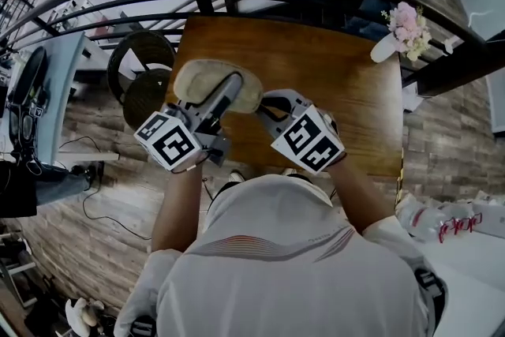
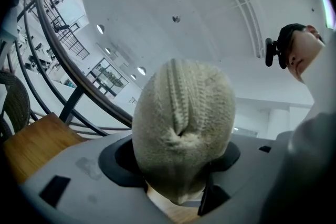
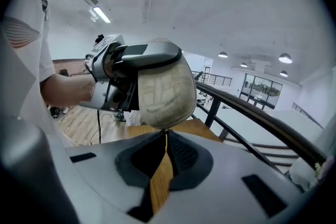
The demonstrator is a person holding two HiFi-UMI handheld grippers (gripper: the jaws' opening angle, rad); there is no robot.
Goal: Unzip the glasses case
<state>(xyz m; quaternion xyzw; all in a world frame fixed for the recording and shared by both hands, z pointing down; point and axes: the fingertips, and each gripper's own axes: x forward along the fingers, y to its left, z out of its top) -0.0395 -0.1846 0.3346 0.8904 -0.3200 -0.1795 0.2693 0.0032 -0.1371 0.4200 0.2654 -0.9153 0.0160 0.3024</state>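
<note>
Glasses case (image 1: 207, 84): clamped widthwise in left gripper (image 2: 178, 162), long axis 9-to-3 o'clock. Right gripper (image 3: 167, 132): jaws pinched together, tips touching case edge at their 12 o'clock.

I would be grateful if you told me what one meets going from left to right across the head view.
In order: round wicker stools → glasses case, clamped in the left hand-held gripper → right hand-held gripper, shut → vase of pink flowers.
</note>
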